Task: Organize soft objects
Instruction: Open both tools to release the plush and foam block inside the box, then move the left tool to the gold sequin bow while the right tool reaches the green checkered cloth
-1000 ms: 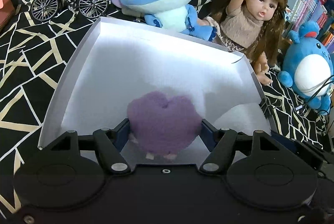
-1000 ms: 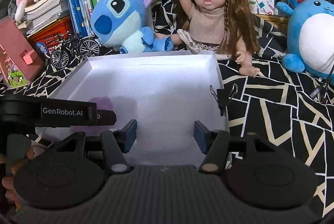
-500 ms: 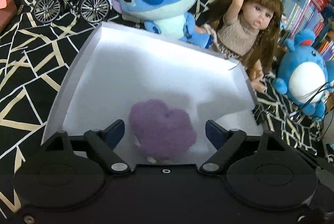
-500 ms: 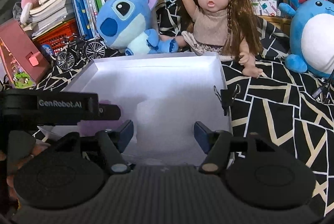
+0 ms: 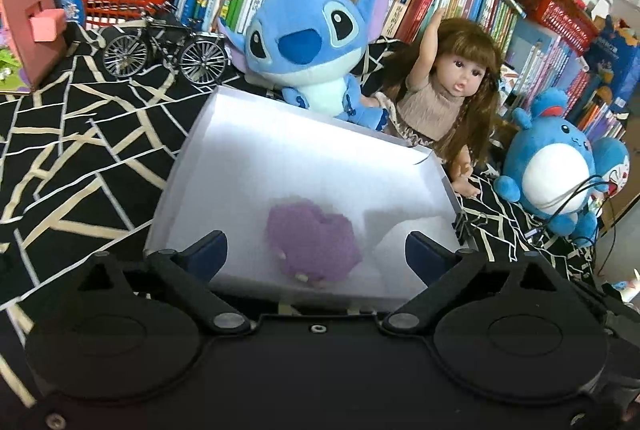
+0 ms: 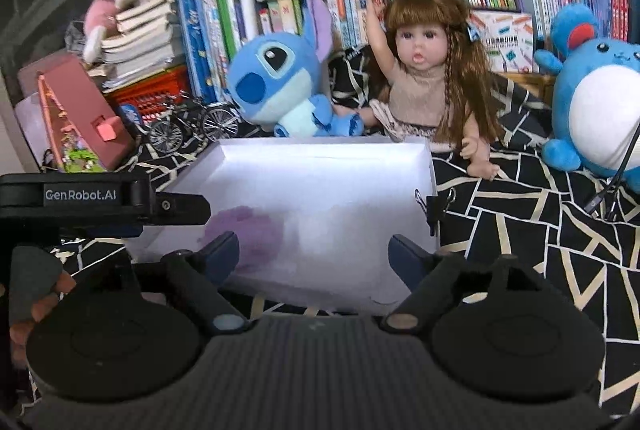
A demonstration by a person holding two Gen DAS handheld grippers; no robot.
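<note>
A purple plush heart (image 5: 314,240) lies in the near part of a white box (image 5: 304,153); through the box's front wall it shows as a purple smear (image 6: 250,230). My left gripper (image 5: 316,252) hangs above the box's near edge, jaws opening wide, the heart lying free between and below its fingers with neither pad touching it. My right gripper (image 6: 314,250) is just before the box's (image 6: 320,165) front wall, jaws also opening, nothing between them. The left gripper's body (image 6: 92,195) shows at the left of the right wrist view, with a person's fingers under it.
Behind the box sit a blue plush alien (image 5: 310,45), a long-haired doll (image 5: 444,89) and a round blue plush (image 5: 560,169). A model bicycle (image 5: 166,47) and pink toy house (image 6: 84,117) stand left. Black binder clip (image 6: 434,203) on the box's right wall. Bookshelves behind; black patterned cloth.
The left gripper's jaws spread apart and let go of the purple heart, which stays in the box. Both grippers drew back and rose a little; the right jaws widened too.
</note>
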